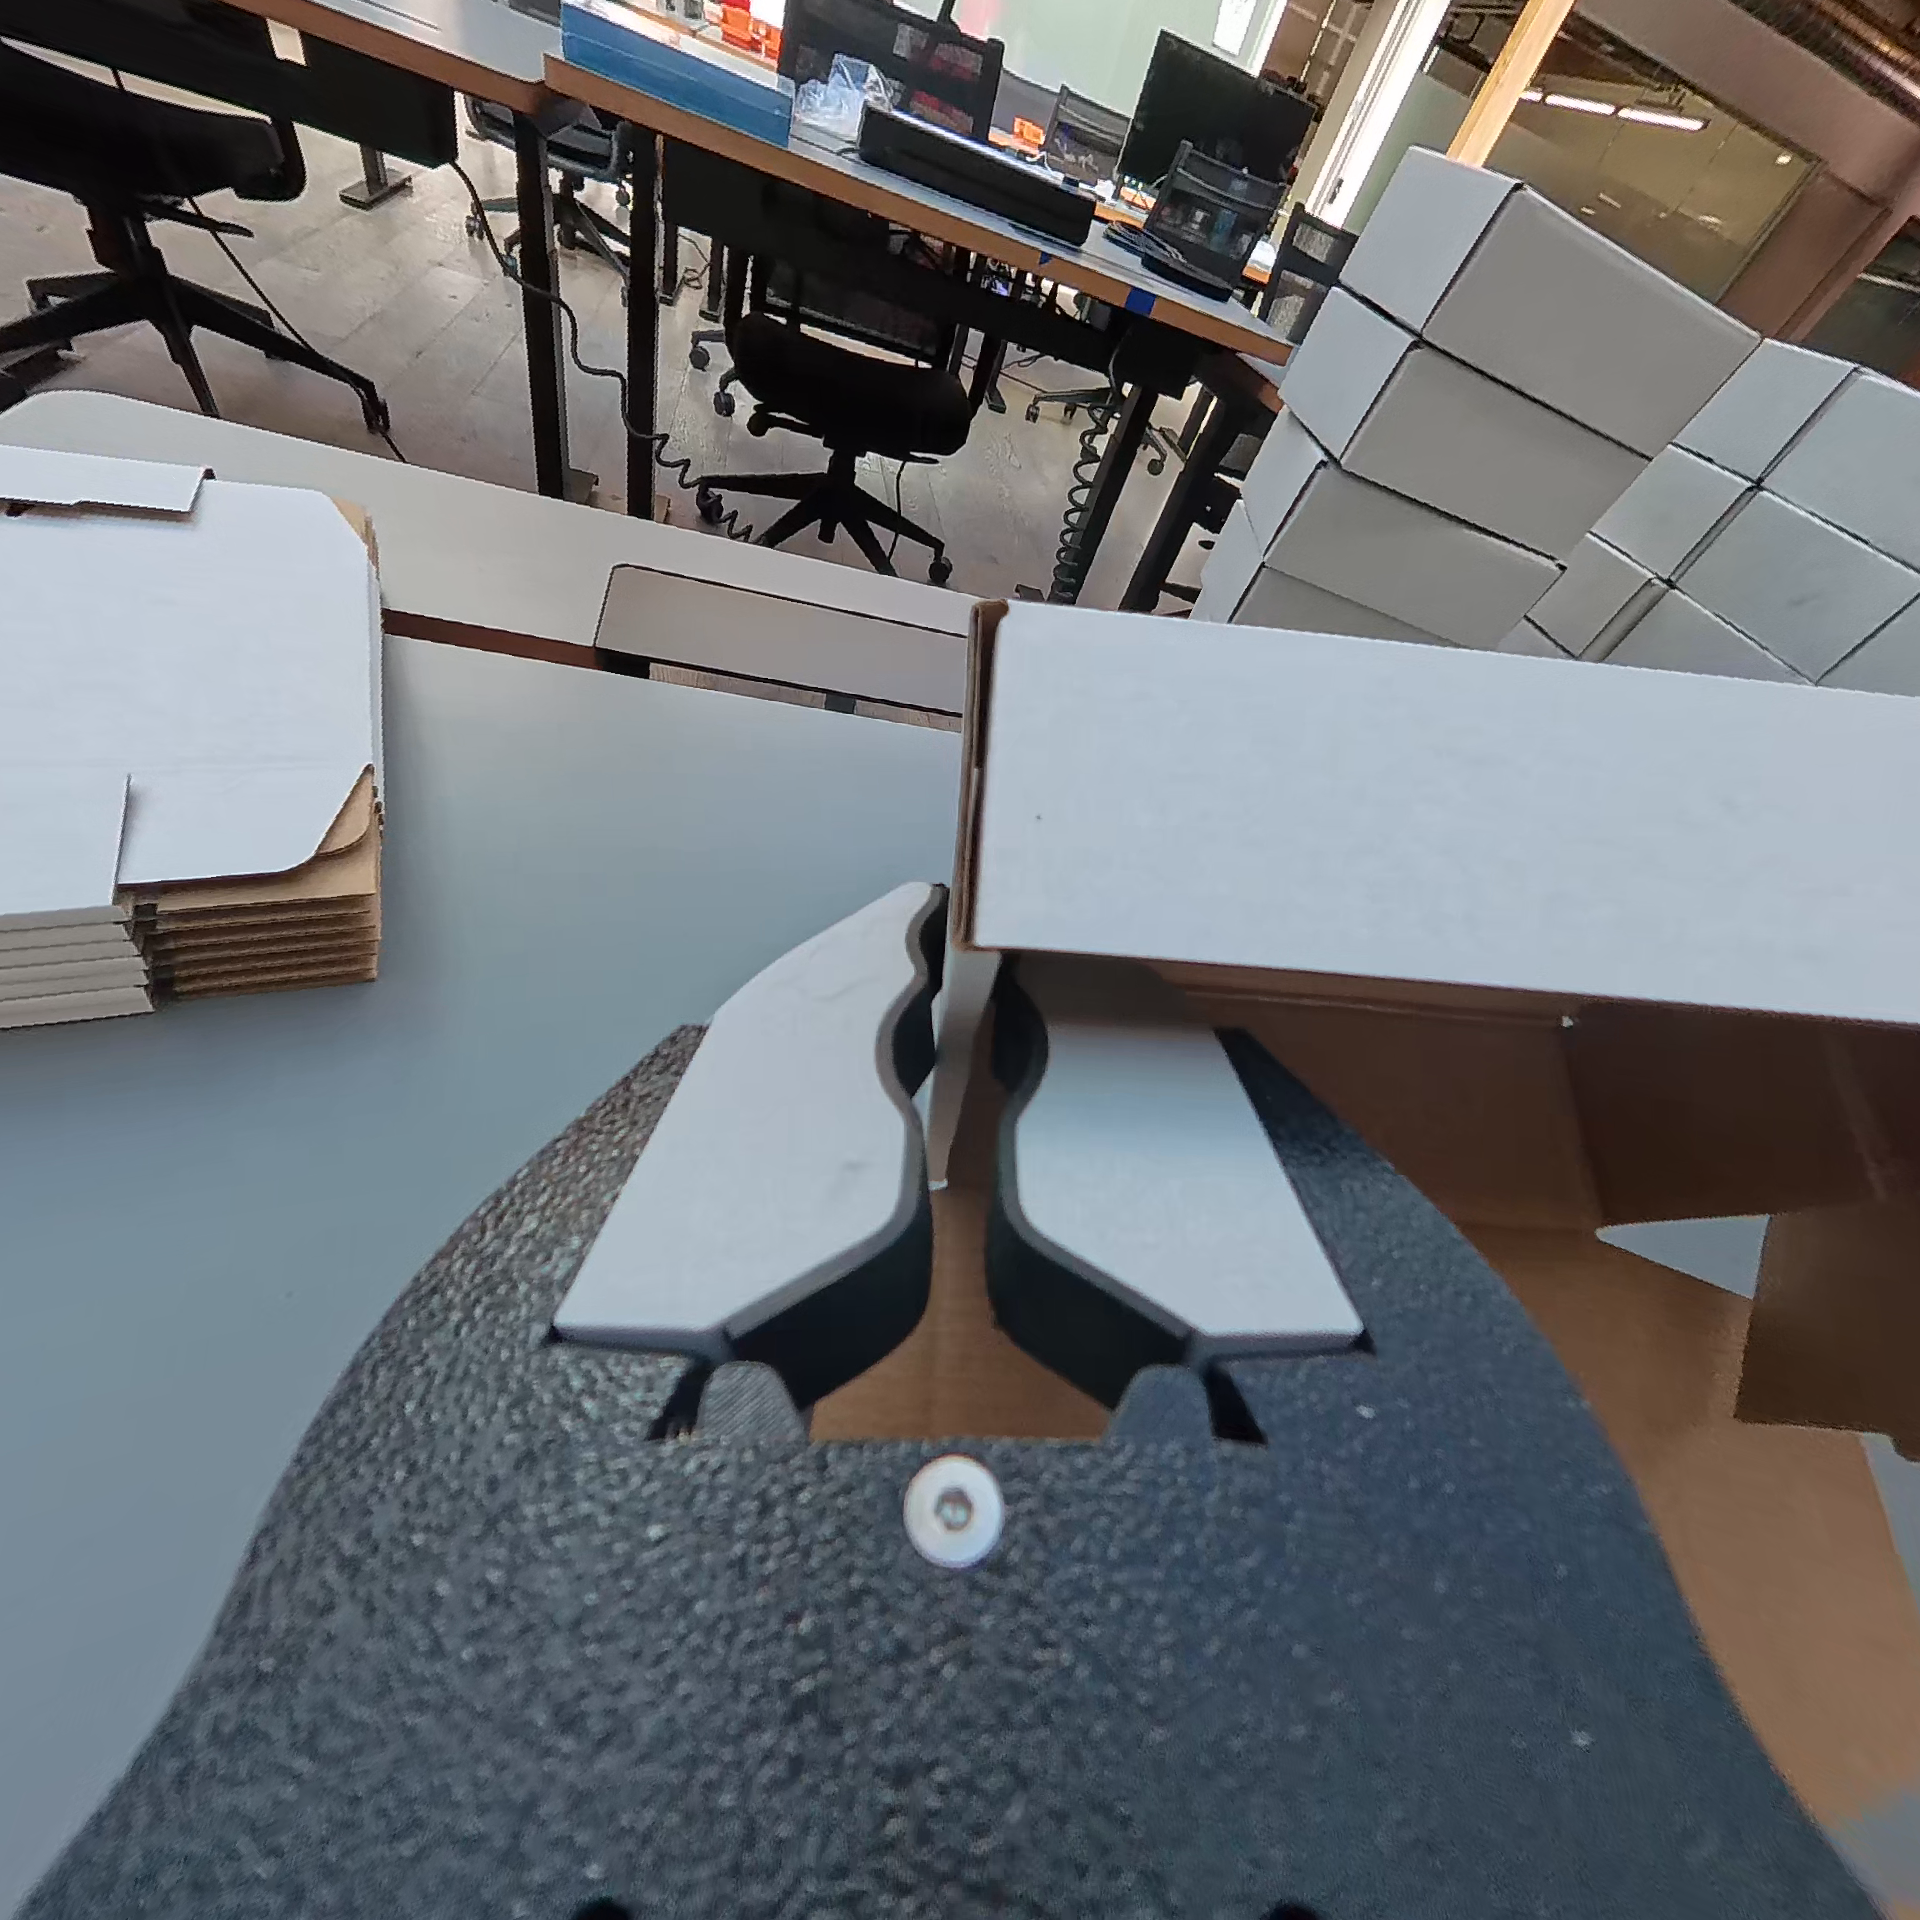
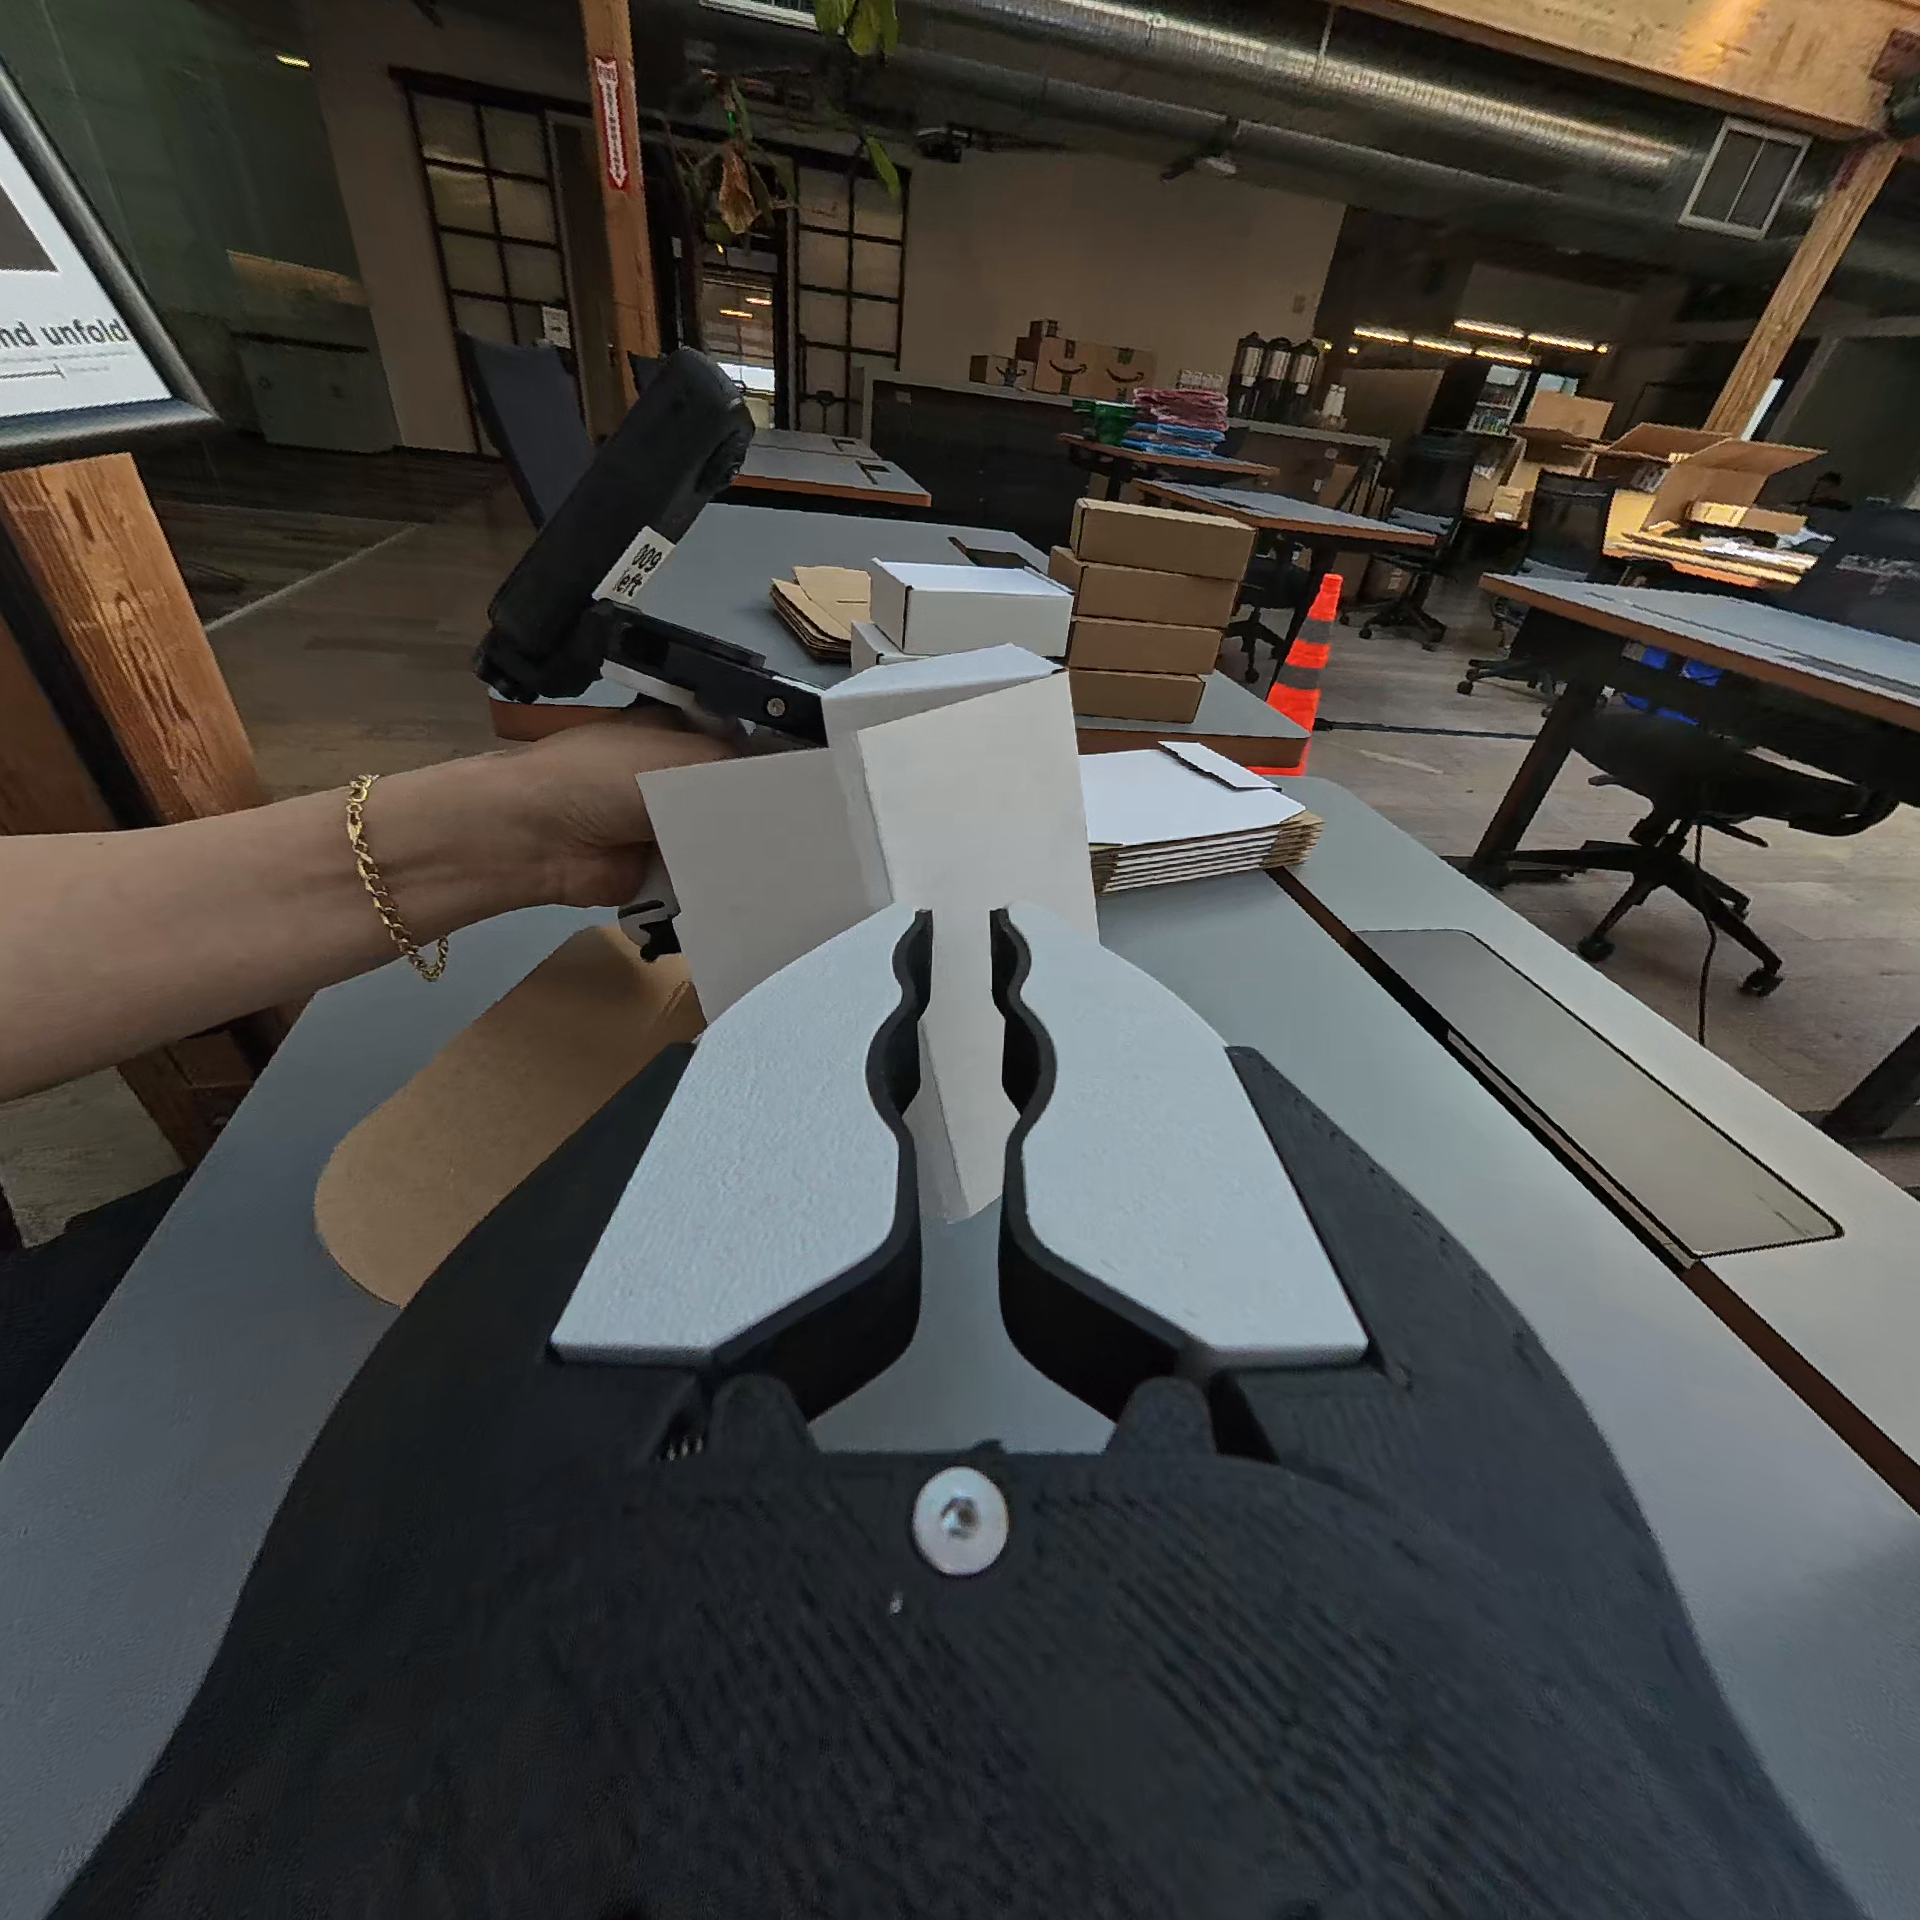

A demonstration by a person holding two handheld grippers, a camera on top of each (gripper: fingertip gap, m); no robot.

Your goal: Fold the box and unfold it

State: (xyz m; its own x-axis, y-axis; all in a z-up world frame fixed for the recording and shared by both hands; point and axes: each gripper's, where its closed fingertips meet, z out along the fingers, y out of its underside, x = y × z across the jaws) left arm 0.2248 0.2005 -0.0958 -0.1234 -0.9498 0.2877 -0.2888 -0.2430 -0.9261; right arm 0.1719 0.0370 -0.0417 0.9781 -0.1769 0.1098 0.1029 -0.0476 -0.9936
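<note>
The left tongs (image 1: 964,940) are pinching a thin side flap of the white box (image 1: 1455,800), which is sticking up just ahead of them. The right tongs (image 2: 956,935) are squeezing another flap of the box (image 2: 966,821), holding it up over the grey desk (image 2: 1507,1351).

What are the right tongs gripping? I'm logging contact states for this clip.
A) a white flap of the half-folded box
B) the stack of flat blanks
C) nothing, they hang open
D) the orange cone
A: the right tongs are shut on a thin white panel of the box, held upright between their fingers.
</note>
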